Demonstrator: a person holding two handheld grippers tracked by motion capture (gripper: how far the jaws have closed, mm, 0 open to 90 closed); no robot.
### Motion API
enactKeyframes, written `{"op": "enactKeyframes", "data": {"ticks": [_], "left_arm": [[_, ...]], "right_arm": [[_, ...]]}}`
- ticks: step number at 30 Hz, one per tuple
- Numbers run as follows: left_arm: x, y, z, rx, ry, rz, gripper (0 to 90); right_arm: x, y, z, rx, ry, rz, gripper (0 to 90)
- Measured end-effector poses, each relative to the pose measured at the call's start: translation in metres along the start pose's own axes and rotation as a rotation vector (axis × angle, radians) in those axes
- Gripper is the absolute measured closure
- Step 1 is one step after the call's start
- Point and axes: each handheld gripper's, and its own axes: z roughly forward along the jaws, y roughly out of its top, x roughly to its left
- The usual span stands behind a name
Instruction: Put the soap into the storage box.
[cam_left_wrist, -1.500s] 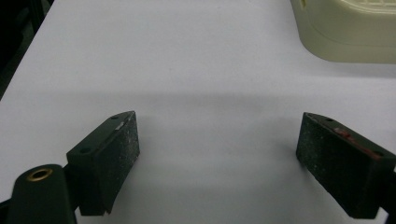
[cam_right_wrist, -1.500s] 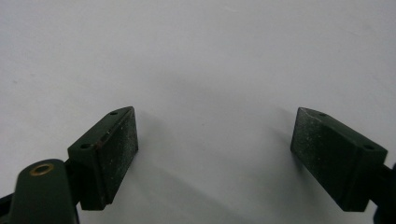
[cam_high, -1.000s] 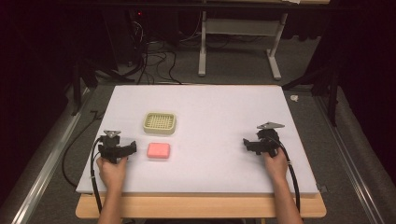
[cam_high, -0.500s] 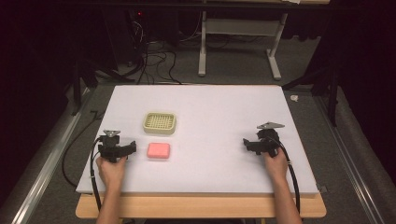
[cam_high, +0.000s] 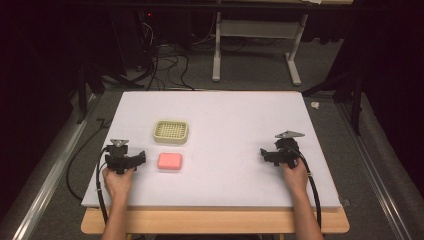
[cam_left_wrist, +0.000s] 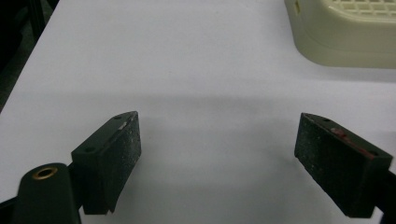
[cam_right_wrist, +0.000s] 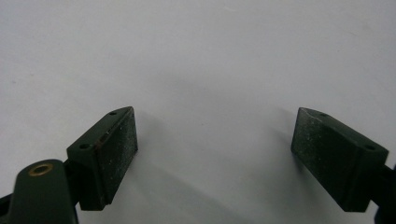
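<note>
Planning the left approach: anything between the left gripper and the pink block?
Nothing: high view shows bare white table between the left gripper and the pink block.

A dim room: grey floor (cam_high: 250, 75) strewn with black cables (cam_high: 165, 65) (tangled), white desk frame (cam_high: 255, 40) behind.

Left gripper (cam_high: 137, 159): held low, jaws spread wide.
Right gripper (cam_high: 263, 153): held low, jaws spread wide.
</note>
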Motion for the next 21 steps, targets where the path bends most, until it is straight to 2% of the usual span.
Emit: {"op": "enactKeyframes", "data": {"ticks": [4,7,11,21], "left_arm": [[-0.002,0.002,-0.006,-0.006,-0.016,0.002,15.4],[-0.005,0.002,-0.010,-0.029,-0.025,0.006,15.4],[-0.007,0.004,-0.016,-0.048,-0.056,-0.010,14.9],[-0.014,0.006,-0.032,-0.061,-0.081,0.014,13.5]], "right_arm": [[0.000,0.000,0.000,0.000,0.000,0.000,15.2],[0.000,0.000,0.000,0.000,0.000,0.000,15.2],[0.000,0.000,0.000,0.000,0.000,0.000,15.2],[0.000,0.000,0.000,0.000,0.000,0.000,15.2]]}}
